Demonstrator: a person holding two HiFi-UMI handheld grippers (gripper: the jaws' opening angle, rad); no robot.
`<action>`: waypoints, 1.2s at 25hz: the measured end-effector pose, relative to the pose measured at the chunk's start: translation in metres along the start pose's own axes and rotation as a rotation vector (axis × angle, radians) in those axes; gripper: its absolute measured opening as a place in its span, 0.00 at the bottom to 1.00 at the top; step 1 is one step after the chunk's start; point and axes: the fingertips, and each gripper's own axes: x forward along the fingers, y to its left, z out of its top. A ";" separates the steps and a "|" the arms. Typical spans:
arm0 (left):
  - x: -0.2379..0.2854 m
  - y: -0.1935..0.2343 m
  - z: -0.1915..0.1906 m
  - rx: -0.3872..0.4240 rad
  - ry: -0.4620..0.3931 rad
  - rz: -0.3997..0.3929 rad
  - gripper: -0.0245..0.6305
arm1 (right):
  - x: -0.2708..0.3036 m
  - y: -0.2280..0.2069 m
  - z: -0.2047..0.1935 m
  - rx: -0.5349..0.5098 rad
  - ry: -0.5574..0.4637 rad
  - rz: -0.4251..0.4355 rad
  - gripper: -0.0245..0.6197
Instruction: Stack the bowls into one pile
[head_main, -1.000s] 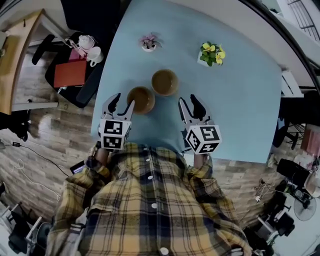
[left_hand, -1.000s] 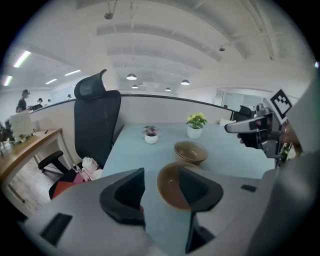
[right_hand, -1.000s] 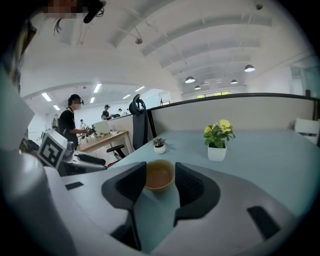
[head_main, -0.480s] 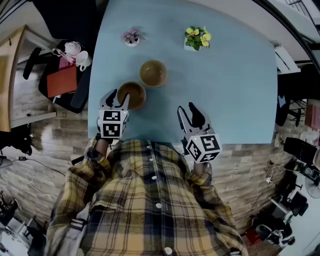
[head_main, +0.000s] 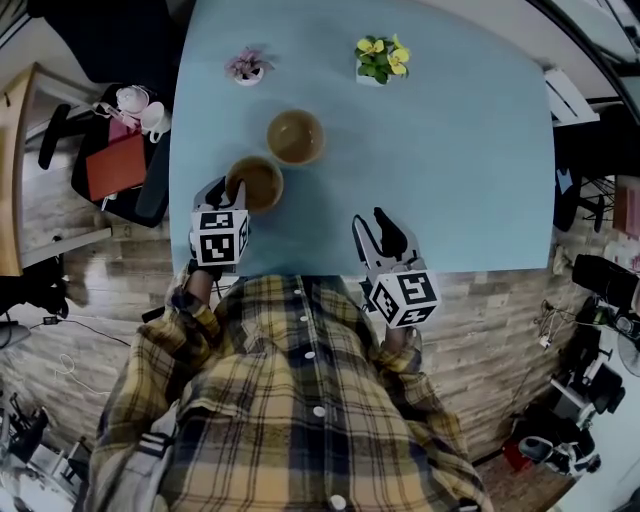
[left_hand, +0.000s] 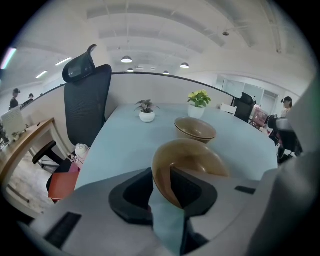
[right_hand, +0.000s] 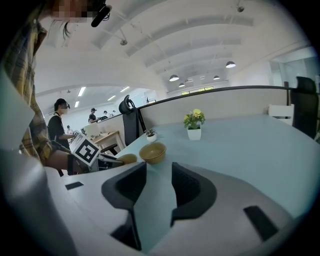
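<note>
Brown and alike, the two bowls stood apart on the pale blue worktop (head_main: 450, 170), so no pile had been made; the near bowl (head_main: 255, 183) sat on the cloth at seven o'clock from the far bowl (head_main: 296, 137), close but not touching. The left tongs (head_main: 228, 186) had just been closing and now pinched the near bowl's rim at its own seven o'clock, one pad outside the wall and one inside. The right tongs (head_main: 372, 222) hung at four o'clock from both bowls, jaws parted with nothing between them.

By the look of it the job was at its first grasp; lifting that bowl and nesting it in the far one remained. A pink-flowered pot (head_main: 245, 68) and a yellow-flowered pot (head_main: 380, 60) stood toward twelve o'clock, well beyond the bowls; an office chair (left_hand: 87, 100) waited off the worktop at nine o'clock. Nothing lay between the bowls to block the short carry.
</note>
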 end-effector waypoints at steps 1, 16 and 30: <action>0.000 0.000 -0.001 -0.002 0.002 0.001 0.18 | 0.000 0.000 -0.001 0.002 0.002 0.000 0.29; -0.005 -0.005 0.009 -0.005 -0.033 0.004 0.05 | 0.007 0.007 -0.001 0.001 0.014 0.033 0.29; -0.035 0.001 0.054 -0.010 -0.153 0.050 0.04 | 0.027 0.020 0.012 -0.031 0.002 0.124 0.29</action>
